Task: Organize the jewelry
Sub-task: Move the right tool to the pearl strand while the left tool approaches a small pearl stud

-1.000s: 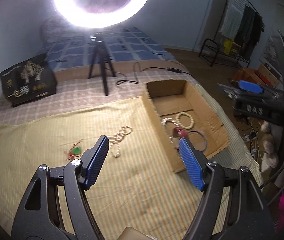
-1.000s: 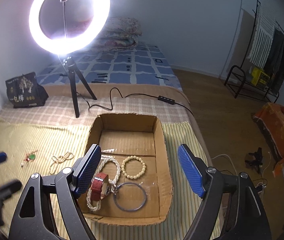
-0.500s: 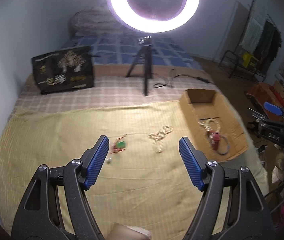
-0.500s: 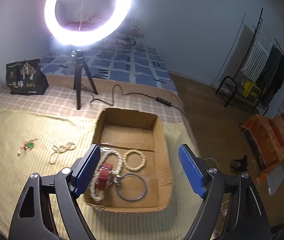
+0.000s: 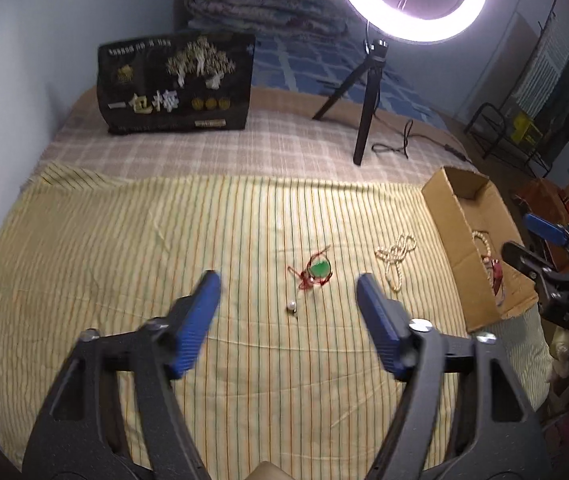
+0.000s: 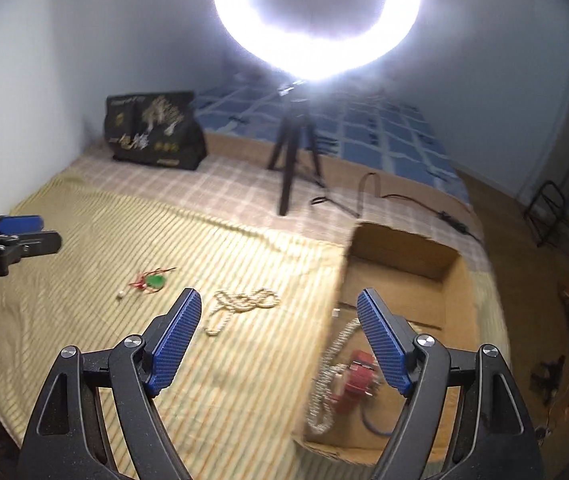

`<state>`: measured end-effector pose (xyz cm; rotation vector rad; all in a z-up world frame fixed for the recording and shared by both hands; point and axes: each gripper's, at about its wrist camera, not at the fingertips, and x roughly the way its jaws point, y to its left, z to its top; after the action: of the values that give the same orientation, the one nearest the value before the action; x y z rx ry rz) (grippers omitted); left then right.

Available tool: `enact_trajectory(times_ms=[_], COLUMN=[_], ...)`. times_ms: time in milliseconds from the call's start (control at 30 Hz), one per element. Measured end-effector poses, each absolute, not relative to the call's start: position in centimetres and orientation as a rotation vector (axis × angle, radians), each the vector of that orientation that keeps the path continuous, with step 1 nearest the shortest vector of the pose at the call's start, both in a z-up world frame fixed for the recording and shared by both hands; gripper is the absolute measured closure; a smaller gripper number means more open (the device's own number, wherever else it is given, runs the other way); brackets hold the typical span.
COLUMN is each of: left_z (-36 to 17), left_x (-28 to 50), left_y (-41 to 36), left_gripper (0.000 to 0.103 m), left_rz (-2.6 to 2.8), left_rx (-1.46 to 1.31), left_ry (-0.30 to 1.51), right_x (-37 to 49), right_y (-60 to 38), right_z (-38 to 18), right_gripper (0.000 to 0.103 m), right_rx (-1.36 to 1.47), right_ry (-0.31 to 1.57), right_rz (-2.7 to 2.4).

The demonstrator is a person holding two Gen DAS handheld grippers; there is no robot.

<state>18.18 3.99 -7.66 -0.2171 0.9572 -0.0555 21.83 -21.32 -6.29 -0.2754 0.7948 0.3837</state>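
Note:
A green pendant on a red cord (image 5: 317, 271) lies on the striped yellow cloth (image 5: 124, 240), just ahead of my open, empty left gripper (image 5: 288, 292). A small white bead (image 5: 292, 307) lies near it. A cream bead necklace (image 5: 395, 255) lies to its right, left of the cardboard box (image 5: 444, 216). In the right wrist view my open, empty right gripper (image 6: 278, 320) hovers over the necklace (image 6: 244, 302) and the box edge (image 6: 400, 248). The box holds a pearl strand (image 6: 326, 384), a red watch (image 6: 358, 376) and a blue ring (image 6: 372, 426). The pendant (image 6: 152, 281) lies further left.
A ring light on a black tripod (image 5: 368, 92) stands behind the cloth with its cable (image 5: 396, 144) trailing right. A black printed bag (image 5: 176, 84) stands at the back left against the wall. A clothes rack (image 5: 540, 92) and clutter stand on the floor at right.
Both grippers have swung left. The left gripper now faces the pendant instead of the box. The right gripper now looks at the necklace and the box's left wall. Both stay open.

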Motion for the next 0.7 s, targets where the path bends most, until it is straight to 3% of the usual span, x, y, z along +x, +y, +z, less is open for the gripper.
enact_trajectory(times_ms=[200,300,400,700], left_z=[-10.4,-11.2,-12.1,-13.9], left_x=[18.8,19.0,19.5,20.6], left_y=[4.2,3.7,3.0,1.4], left_gripper=[0.063,0.066,0.074,0.075], left_rz=[-0.130,-0.155,-0.183,-0.220], left_rx=[-0.261,-0.237,-0.220,-0.185], left_ry=[1.053,1.073,1.105,1.147], right_x=[24.6,25.8,26.5,29.1], right_y=[-18.8,-17.7,-17.0,-17.7], right_z=[-8.8,-10.1,-10.9,-14.3], right_gripper=[0.048,0.061,0.063,0.070], right_rx=[-0.224,-0.199,-0.198,-0.043], right_ry=[0.935,0.991,1.024,1.206], right_rz=[0.469,0.503,0.521,0.465])
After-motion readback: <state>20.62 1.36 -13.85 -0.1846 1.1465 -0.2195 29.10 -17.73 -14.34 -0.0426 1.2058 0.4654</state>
